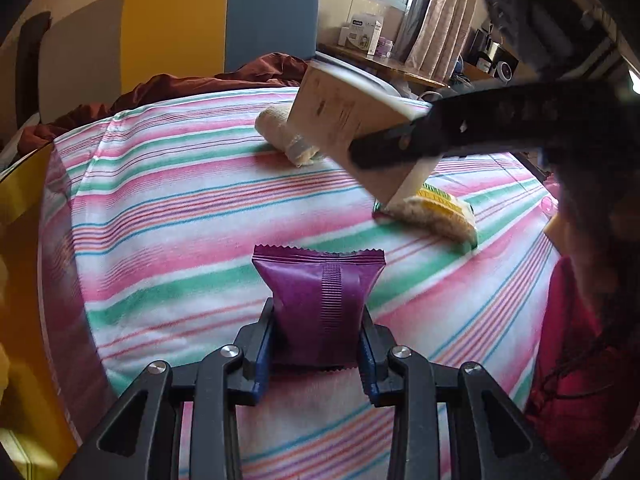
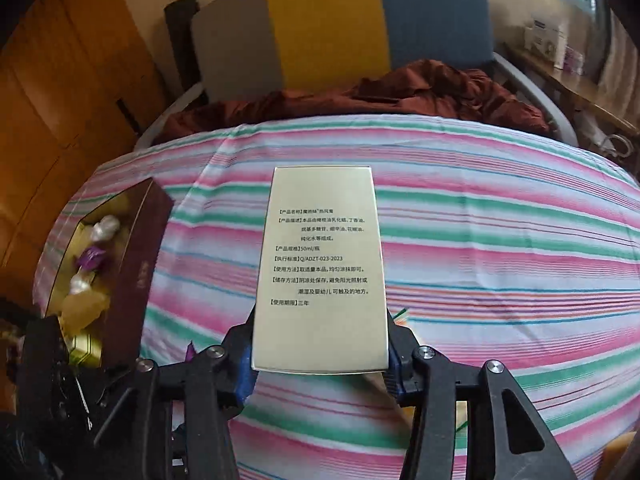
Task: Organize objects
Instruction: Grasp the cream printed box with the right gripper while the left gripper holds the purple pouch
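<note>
My left gripper (image 1: pixel 318 320) is shut on a purple snack packet (image 1: pixel 320 292) and holds it upright above the striped cloth (image 1: pixel 180 208). In the right wrist view my right gripper (image 2: pixel 320 344) is shut on a tall pale carton (image 2: pixel 320 260) with printed text, its pads pressing on the carton's lower sides. The same carton (image 1: pixel 340 120) hangs tilted over the cloth in the left wrist view, with a black finger across it. Below it lie a beige roll (image 1: pixel 280 132) and a clear packet with a yellow-green label (image 1: pixel 436 212).
An open dark maroon box (image 2: pixel 136 248) holding several wrapped items stands at the cloth's left edge. A brown garment (image 2: pixel 420 92) is heaped at the far side, before a yellow and blue chair back (image 2: pixel 360 20). A person's red sleeve (image 1: pixel 572 340) is at the right.
</note>
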